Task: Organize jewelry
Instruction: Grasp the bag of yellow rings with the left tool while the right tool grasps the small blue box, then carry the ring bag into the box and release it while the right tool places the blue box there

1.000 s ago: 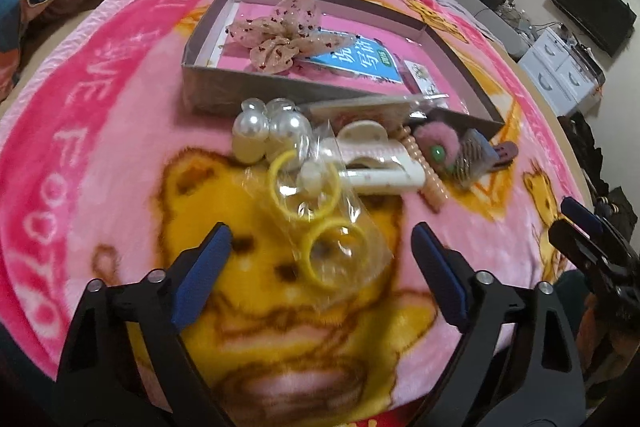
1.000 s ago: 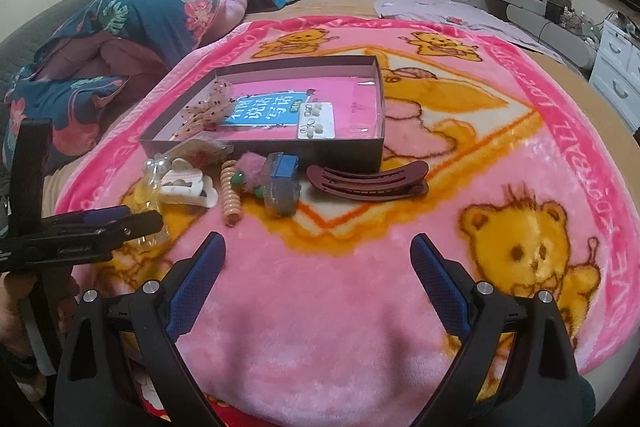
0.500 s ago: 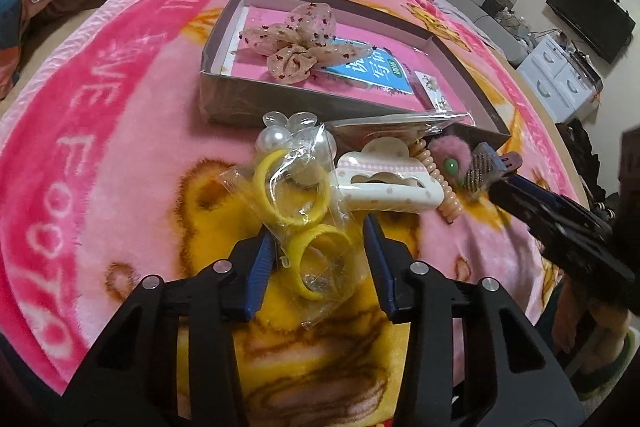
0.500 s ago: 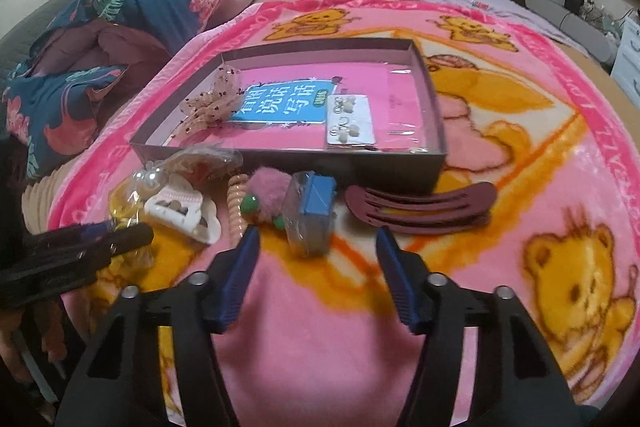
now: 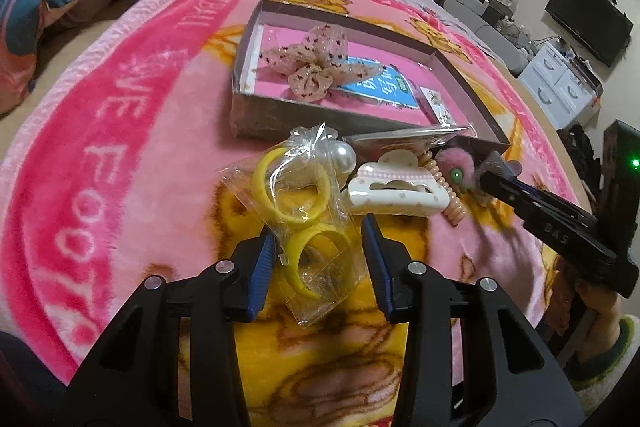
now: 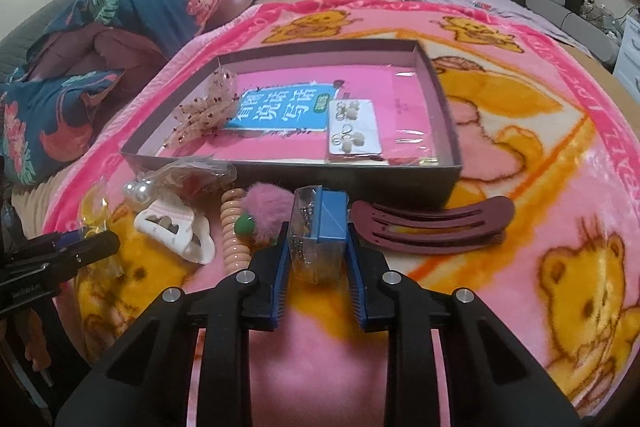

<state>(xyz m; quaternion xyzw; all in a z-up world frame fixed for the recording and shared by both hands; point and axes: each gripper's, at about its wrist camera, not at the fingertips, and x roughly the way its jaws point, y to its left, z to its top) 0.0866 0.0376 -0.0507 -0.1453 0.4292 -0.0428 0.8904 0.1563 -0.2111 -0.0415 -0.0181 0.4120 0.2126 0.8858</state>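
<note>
The left gripper (image 5: 318,255) sits low over the pink bear blanket (image 5: 120,155) with its jaws partly closed around the near end of a clear bag of yellow rings (image 5: 304,215); whether the pads actually press the plastic I cannot tell. The right gripper (image 6: 316,251) has its jaws narrowed on either side of a small clear box with a blue lid (image 6: 320,231), the pads just beside its walls, contact again uncertain. Both items lie on the blanket in a crowded row along the near wall of the shallow grey box (image 6: 288,173): a pearl piece (image 5: 344,157), a white claw clip (image 5: 396,189), a peach coil hair tie (image 6: 234,231) and a pink pompom (image 6: 268,211) are packed between the two grippers, several touching. A maroon hair clip (image 6: 432,227) lies just right of the blue-lidded box, near the grey box's corner. Inside the grey box, a sheer bow (image 5: 316,67) lies at the left and an earring card (image 6: 354,133) toward the middle, with bare pink lining at the right end. The blanket nearest both cameras is open.
</note>
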